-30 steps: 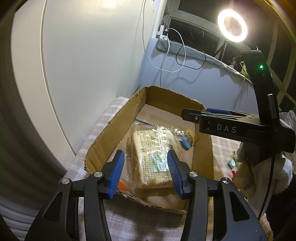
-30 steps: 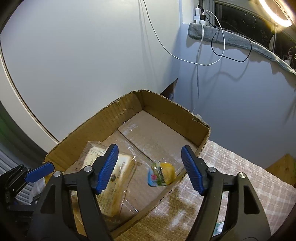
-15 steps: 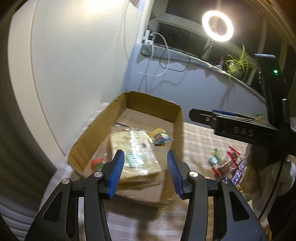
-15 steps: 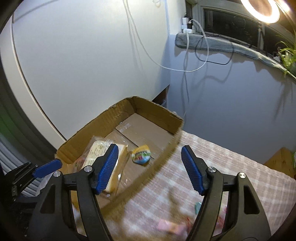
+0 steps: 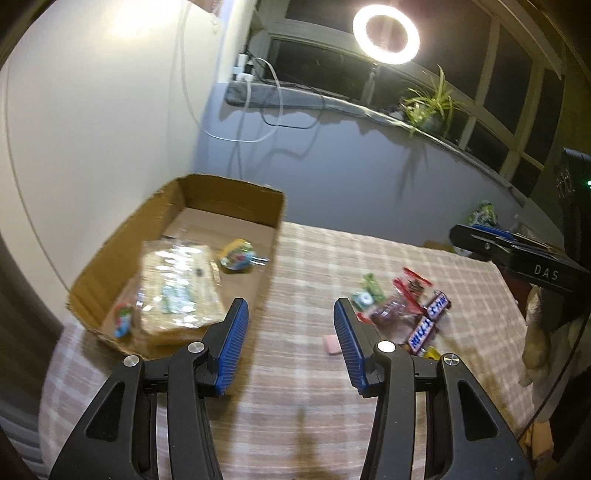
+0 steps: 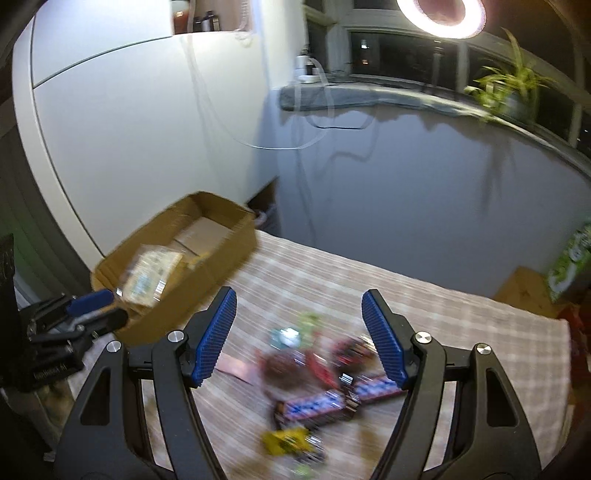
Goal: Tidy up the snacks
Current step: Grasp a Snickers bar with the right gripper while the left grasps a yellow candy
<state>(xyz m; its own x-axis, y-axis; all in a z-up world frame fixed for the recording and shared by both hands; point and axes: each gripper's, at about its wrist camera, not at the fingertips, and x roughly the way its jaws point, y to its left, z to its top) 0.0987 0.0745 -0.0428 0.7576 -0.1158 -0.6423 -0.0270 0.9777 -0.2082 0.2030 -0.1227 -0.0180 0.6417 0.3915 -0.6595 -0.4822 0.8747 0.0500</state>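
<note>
Snack pile (image 5: 402,310) beside cardboard box (image 5: 122,254)

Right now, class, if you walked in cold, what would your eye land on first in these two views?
Probably the glowing ring light high by the dark window. Next, the open cardboard box at the table's left, holding a large clear-wrapped packet. Then the heap of loose snacks on the checked cloth, ahead of the open right gripper.

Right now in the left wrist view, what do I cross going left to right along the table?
cardboard box → bread pack inside it → pink wrapper → blue candy bars → right tool at the edge.
</note>
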